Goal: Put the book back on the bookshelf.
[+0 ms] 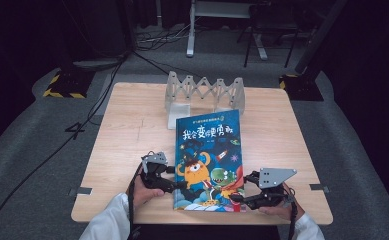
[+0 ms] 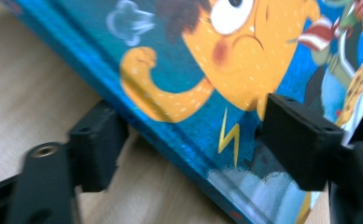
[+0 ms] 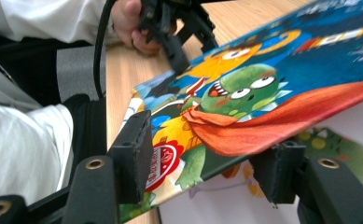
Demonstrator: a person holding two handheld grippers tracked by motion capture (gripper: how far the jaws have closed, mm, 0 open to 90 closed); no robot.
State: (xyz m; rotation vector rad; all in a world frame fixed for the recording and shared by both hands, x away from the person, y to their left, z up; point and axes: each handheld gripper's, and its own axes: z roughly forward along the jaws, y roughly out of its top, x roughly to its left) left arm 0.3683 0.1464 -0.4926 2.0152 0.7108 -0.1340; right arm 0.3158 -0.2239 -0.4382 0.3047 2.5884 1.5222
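On the near half of the bench [image 1: 132,135]: one picture book [image 1: 207,145], stiff glossy cover, light, slippery; left claw [image 1: 179,186] straddles its spine unclamped, right claw [image 1: 237,197] lifts cover edge.

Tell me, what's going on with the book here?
A person works a children's picture book on a wooden table. The left gripper straddles its spine edge, one jaw over the cover. The right gripper has the front cover's lower corner between its jaws, lifted off the page. A folding rack stands behind.

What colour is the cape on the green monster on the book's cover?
The cape is red-orange, on the book. It shows best in the right gripper view.
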